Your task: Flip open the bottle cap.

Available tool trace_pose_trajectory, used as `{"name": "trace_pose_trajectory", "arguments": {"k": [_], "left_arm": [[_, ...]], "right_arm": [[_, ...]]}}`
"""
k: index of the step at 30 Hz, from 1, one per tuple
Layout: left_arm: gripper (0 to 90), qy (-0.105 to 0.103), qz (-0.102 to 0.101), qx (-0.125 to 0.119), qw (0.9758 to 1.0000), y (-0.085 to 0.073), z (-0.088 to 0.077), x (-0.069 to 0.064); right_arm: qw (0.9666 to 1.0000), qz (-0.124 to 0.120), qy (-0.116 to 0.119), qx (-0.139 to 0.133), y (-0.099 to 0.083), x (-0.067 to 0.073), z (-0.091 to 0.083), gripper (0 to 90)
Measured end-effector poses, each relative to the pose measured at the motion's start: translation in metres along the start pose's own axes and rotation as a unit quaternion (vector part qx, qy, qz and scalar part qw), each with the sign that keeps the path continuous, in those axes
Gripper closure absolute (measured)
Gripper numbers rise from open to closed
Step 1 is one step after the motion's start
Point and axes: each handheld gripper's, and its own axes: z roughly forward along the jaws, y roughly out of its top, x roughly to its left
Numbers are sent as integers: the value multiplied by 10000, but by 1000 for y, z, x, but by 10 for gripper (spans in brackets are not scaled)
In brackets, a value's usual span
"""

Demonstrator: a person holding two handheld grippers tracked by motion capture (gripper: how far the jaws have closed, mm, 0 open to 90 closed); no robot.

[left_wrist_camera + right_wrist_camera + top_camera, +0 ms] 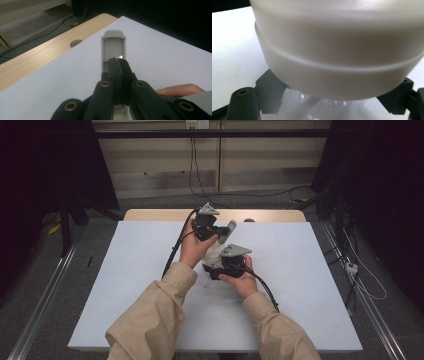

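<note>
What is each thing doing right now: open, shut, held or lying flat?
left gripper: fingers shut on the grey flap.
grey flap: pinched, sticking out past the fingers.
right gripper: shut on the white container.
white container: held between the fingers.
white sheet: lying flat on the wooden table.

Black left tool [117,65], grey flat handle [113,46], milky white container [337,57], white mat [300,270], beige sleeves [155,315]

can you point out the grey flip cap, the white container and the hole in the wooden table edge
grey flip cap [113,47], left gripper view, its flat face
white container [337,62], right gripper view, its ribbed side wall
hole [76,43], left gripper view, its middle
</note>
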Motion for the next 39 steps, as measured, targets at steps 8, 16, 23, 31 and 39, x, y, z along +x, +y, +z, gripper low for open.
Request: {"name": "trace_pose_trajectory", "arguments": {"k": [8, 16, 23, 31, 39], "left_arm": [[900, -2, -6, -27, 10000, 0, 1, 1], [900, -16, -3, 12, 10000, -1, 4, 1], [900, -20, 3, 35, 10000, -2, 8, 2], [900, -45, -11, 119, 9999, -4, 13, 2], [900, -94, 18, 173, 9998, -4, 14, 0]], "right_arm": [[10000, -3, 4, 6, 0, 0, 0, 189], [10000, -16, 12, 17, 0, 0, 0, 189], [10000, -19, 27, 30, 0, 0, 0, 189], [10000, -34, 35, 46, 1, -1, 0, 189], [10000, 12, 53, 44, 1, -2, -1, 189]]}}
